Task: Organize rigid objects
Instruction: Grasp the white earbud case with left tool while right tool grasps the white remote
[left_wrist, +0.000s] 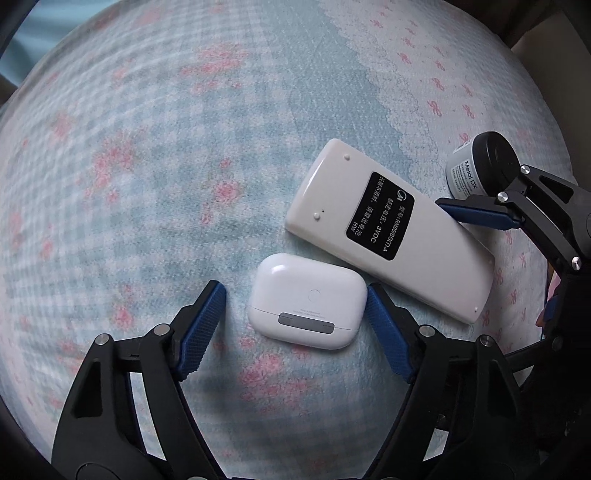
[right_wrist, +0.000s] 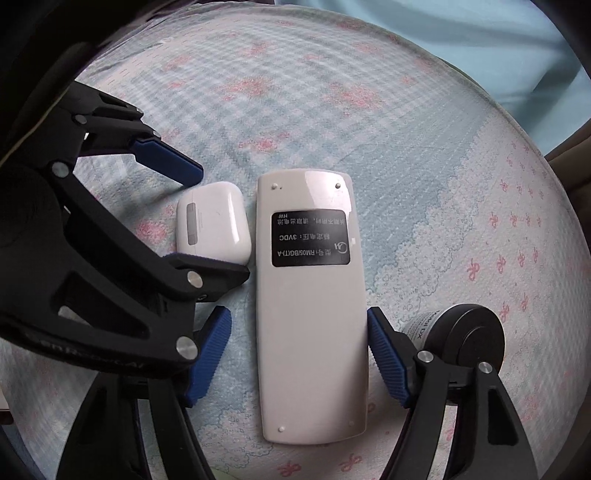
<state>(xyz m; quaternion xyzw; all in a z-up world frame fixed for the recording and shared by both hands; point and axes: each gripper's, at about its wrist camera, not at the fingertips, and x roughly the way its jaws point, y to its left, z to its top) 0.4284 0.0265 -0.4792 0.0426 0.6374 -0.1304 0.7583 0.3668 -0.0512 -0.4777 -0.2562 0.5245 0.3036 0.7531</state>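
A white earbud case (left_wrist: 304, 304) lies on the bedsheet between the fingers of my open left gripper (left_wrist: 295, 291); the right pad (left_wrist: 384, 325) is at its side, the left pad stands apart. A white remote (left_wrist: 391, 232) lies face down beside it. In the right wrist view my open right gripper (right_wrist: 299, 314) straddles the remote (right_wrist: 310, 306), its right pad (right_wrist: 384, 354) at the remote's edge. The earbud case (right_wrist: 212, 221) sits left of the remote with the left gripper (right_wrist: 221, 221) around it. A small jar with a black lid (right_wrist: 465, 339) lies on its side right of the remote.
The jar (left_wrist: 480, 162) also shows in the left wrist view, behind the right gripper's finger (left_wrist: 476, 214). The blue checked sheet with pink bows (left_wrist: 184, 184) covers the bed. The bed's edge curves at the far right (right_wrist: 546, 155).
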